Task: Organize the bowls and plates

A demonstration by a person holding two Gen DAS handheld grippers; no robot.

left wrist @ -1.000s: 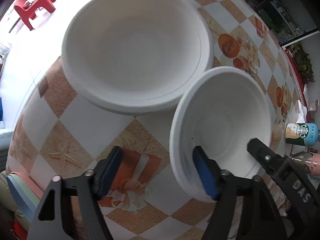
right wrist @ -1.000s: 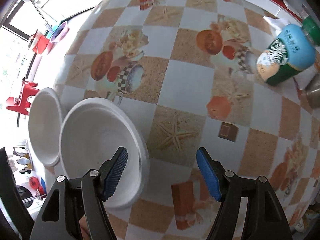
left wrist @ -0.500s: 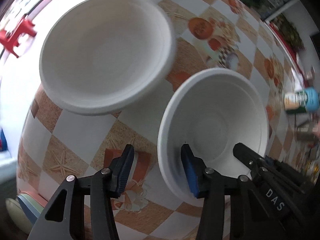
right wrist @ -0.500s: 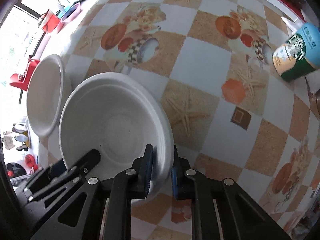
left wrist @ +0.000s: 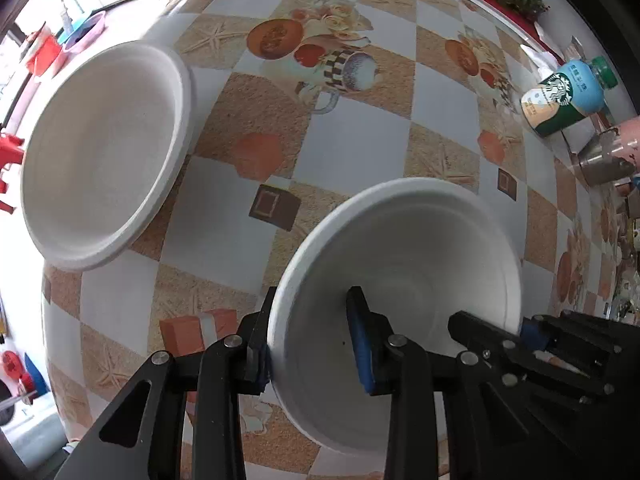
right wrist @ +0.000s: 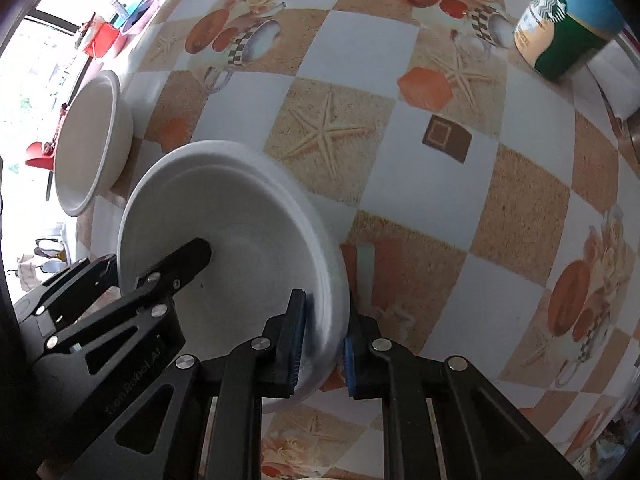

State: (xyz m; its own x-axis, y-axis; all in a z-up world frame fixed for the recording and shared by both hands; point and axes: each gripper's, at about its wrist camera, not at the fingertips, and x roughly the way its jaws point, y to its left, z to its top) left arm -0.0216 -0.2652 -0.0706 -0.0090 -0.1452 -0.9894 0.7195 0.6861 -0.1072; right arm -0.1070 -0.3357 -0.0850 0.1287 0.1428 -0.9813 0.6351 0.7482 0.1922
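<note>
While both tongs are clamping opposite rims of the white bowl point(left wrist: 420, 272), the larger bowl point(left wrist: 100, 152) is sitting to its left.

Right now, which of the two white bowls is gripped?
The nearer white bowl, its rim clamped by both the left hand-held gripper and right hand-held gripper; the far white bowl sits untouched.

white bowl point(left wrist: 404, 264), white plate point(left wrist: 100, 152), orange-and-white checked starfish tablecloth point(left wrist: 360, 144), blue-padded black tools
</note>
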